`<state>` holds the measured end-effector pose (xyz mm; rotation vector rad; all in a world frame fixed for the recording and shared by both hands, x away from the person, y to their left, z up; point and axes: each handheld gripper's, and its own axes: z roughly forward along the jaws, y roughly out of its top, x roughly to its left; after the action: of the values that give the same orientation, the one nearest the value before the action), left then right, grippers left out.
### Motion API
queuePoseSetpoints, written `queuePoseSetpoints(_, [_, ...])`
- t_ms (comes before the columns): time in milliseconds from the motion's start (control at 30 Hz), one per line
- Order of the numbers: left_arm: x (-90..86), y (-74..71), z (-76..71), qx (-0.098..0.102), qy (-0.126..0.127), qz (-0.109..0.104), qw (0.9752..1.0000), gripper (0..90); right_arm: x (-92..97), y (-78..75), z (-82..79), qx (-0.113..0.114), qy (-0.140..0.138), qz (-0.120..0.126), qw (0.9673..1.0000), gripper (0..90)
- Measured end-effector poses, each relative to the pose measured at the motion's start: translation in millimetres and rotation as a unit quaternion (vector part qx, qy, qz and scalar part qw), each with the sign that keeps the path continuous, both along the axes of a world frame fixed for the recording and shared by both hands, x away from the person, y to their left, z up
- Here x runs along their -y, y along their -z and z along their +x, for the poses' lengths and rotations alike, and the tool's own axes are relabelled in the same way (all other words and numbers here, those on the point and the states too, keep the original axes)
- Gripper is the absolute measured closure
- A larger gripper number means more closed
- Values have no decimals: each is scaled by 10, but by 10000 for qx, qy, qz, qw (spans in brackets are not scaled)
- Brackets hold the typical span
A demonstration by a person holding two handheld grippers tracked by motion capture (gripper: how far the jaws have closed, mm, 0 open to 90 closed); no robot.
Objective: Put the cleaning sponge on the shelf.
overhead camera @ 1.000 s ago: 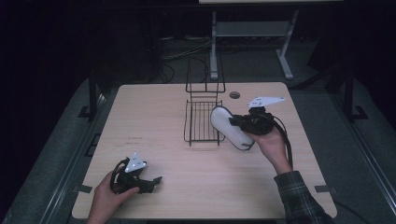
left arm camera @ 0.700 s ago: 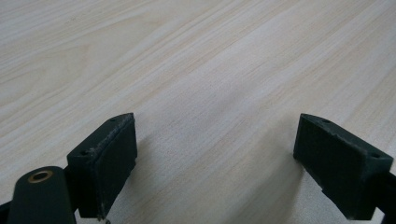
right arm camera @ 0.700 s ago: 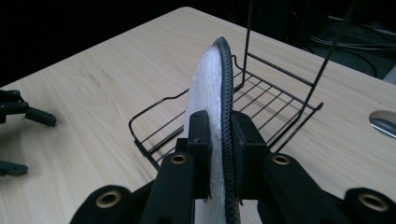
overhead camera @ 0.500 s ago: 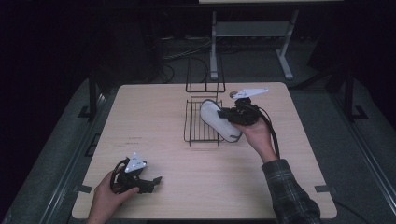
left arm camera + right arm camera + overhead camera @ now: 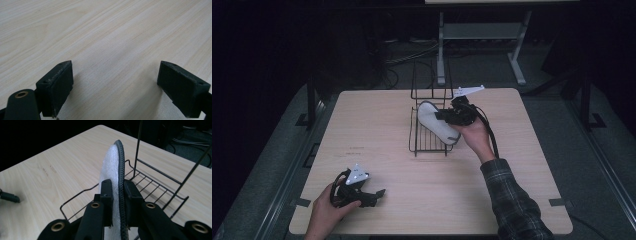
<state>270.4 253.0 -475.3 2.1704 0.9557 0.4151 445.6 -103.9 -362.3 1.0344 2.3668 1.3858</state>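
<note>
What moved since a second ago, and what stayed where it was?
The right gripper, shut on the white slipper sole, carried it leftward and away from the person, over the black wire rack. The grip did not change. The left gripper stayed open, resting near the table front edge, and the rack kept its place.

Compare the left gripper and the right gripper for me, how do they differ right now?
The left gripper is open with nothing between its jaws; the right gripper is shut on the white slipper. The left gripper sits low at the near edge of the table; the right gripper is raised over the black wire rack farther back. Both are black, two-jawed and hand-held.
</note>
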Motion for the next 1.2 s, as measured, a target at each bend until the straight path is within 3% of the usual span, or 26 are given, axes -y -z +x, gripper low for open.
queuePoseSetpoints(200, [-1, -1, 1, -1, 6, 14, 10000, 125, -90, 59, 113, 14, -66, -27, 10000, 795])
queuePoseSetpoints(233, [-1, -1, 0, -1, 5, 13, 10000, 125, -110, 70, 122, -101, -98, 8, 9999, 795])
queuePoseSetpoints(400, [-1, -1, 0, -1, 7, 15, 10000, 125, -175, 153, 191, -205, -70, -28, 9998, 792])
queuePoseSetpoints(600, [-2, -2, 0, -3, 10, 21, 10000, 125, -164, 252, 244, -359, -6, -36, 9993, 786])
queuePoseSetpoints(1200, [-1, -1, 0, -5, 4, 11, 10000, 125, -92, 415, 348, -481, 196, -143, 9985, 701])
